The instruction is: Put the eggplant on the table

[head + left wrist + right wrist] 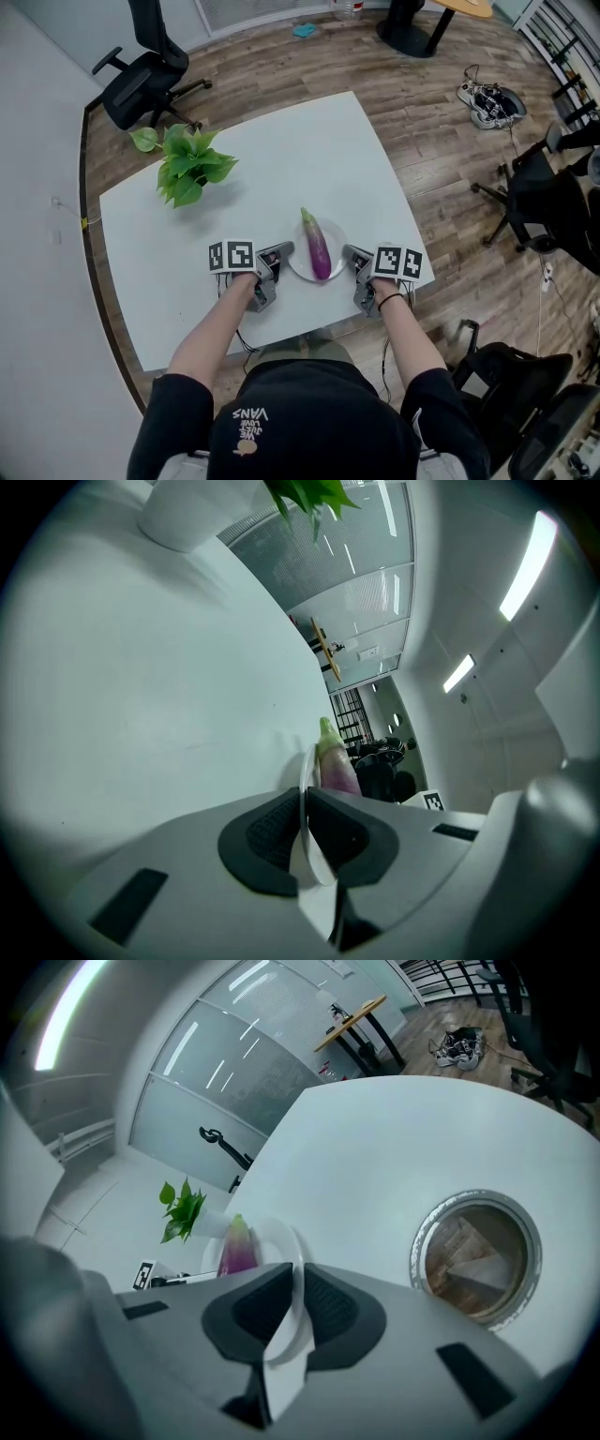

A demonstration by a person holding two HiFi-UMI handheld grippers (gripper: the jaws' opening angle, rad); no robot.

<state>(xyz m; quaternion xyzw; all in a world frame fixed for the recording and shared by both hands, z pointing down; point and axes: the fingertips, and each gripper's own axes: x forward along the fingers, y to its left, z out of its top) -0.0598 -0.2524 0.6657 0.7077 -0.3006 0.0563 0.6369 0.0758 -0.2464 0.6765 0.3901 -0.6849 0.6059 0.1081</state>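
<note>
Wooden floor [441, 122] all round; a black office chair [141, 75] stands beyond the table's far left corner.

White square table [309, 159] fills the middle of the head view. A round metal-rimmed cable opening [478, 1255] in its top shows in the right gripper view.

Green leafy plant [187, 164] sits on the far left part of the table, well apart from the work area.

Left gripper [281, 251]: in my left gripper view both dark pads are pinched onto the thin white rim of the plate [337, 234], on its left side.

Right gripper [352, 253]: same reading in its own view, with the pads clamped on the plate's rim at the opposite, right side. So the plate is gripped from both sides at once, near the table's front edge. I cannot tell whether its underside touches the tabletop.

Eggplant [317, 246]: purple, with a green stem end pointing away from the person. It lies lengthwise on the plate, between the two grippers and touched by neither.
</note>
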